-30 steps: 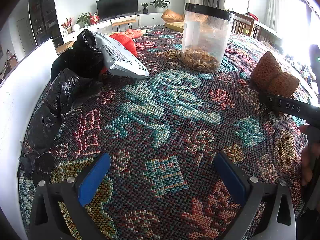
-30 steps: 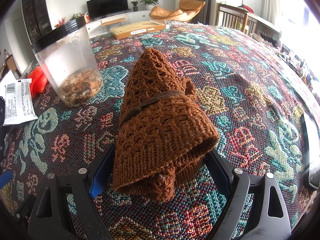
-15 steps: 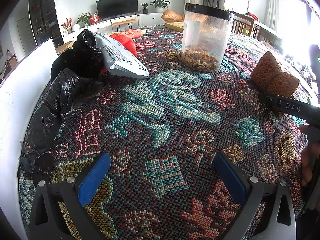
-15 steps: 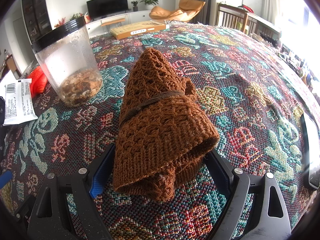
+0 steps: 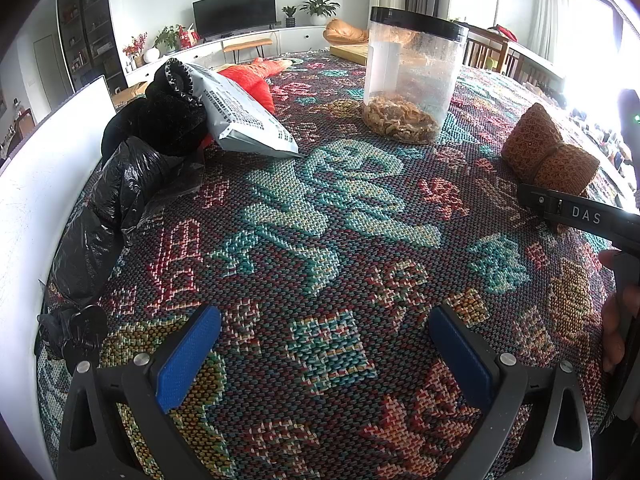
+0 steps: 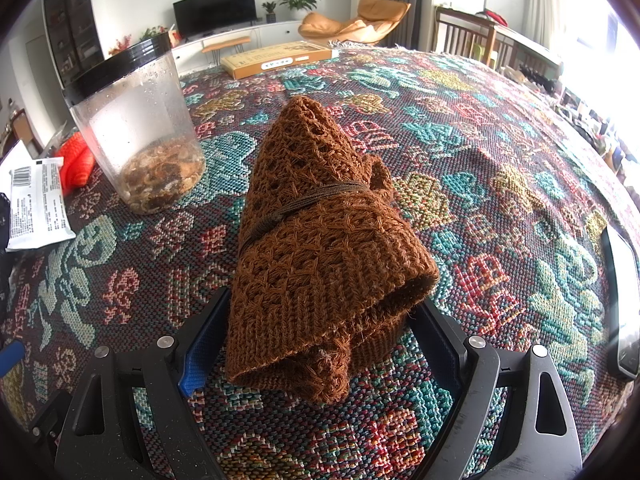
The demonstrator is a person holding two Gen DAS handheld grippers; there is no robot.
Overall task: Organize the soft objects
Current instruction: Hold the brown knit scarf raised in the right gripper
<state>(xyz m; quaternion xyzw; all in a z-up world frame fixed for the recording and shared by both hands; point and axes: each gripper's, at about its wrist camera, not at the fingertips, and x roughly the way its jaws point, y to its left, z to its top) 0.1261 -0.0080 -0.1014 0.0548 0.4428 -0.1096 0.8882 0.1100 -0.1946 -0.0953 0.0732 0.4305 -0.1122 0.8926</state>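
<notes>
Brown crochet fills the near foreground of the right wrist view: a knitted bundle (image 6: 320,240), rust-coloured and open-weave, is folded into a rough wedge and bound round its middle with a dark cord. It lies on the patterned woven cloth (image 6: 480,168), its thick folded end sitting between the two fingers of the right gripper (image 6: 320,336). The jaws stand fairly wide apart with the blue pads flanking the fabric on either side; whether they actually press it I cannot tell. Beyond the bundle to the left stands a clear plastic jar (image 6: 136,136) with a black lid and brownish dried bits at the bottom, and farther back lies a flat yellow box (image 6: 280,58). In the left wrist view, the left gripper (image 5: 324,354) hovers wide open and empty over the cloth, with a black plastic bag (image 5: 108,208) near it on the left and a white printed pouch (image 5: 240,120) farther on.
</notes>
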